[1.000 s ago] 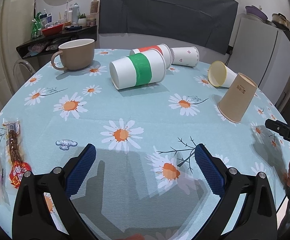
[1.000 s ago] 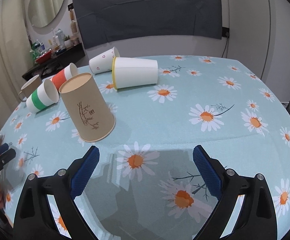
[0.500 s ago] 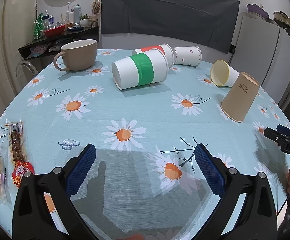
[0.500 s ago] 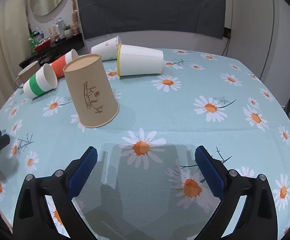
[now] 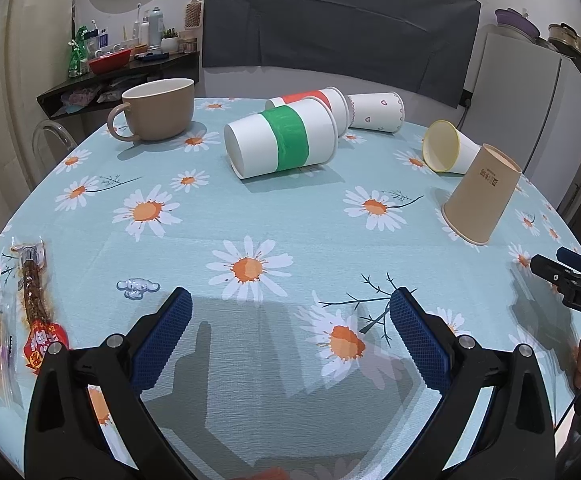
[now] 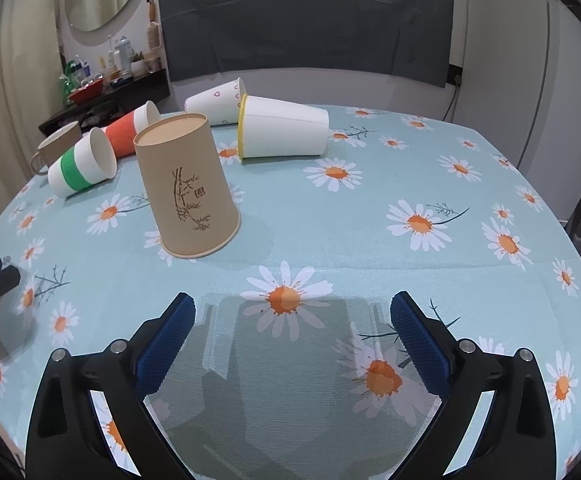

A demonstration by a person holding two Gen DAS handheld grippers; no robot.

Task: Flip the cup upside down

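Observation:
A brown paper cup (image 6: 186, 188) stands upside down on the daisy tablecloth; it also shows at the right in the left wrist view (image 5: 482, 196). A green-banded white cup (image 5: 282, 142) lies on its side, also seen in the right wrist view (image 6: 82, 166). A red-banded cup (image 5: 310, 100), a heart-print cup (image 5: 376, 112) and a yellow-rimmed cup (image 6: 284, 128) lie on their sides too. My left gripper (image 5: 290, 320) is open and empty over the near table. My right gripper (image 6: 292, 322) is open and empty, in front of the brown cup.
A beige ceramic mug (image 5: 156, 110) stands upright at the back left. Snack packets (image 5: 36, 320) lie at the table's left edge. A white fridge (image 5: 530, 100) stands behind the table at the right, and a dark shelf (image 5: 122, 76) with bottles at the back left.
Both grippers have pulled back and risen slightly from the table; the cups now look a little farther off. Nothing was taken hold of, and no cup has moved.

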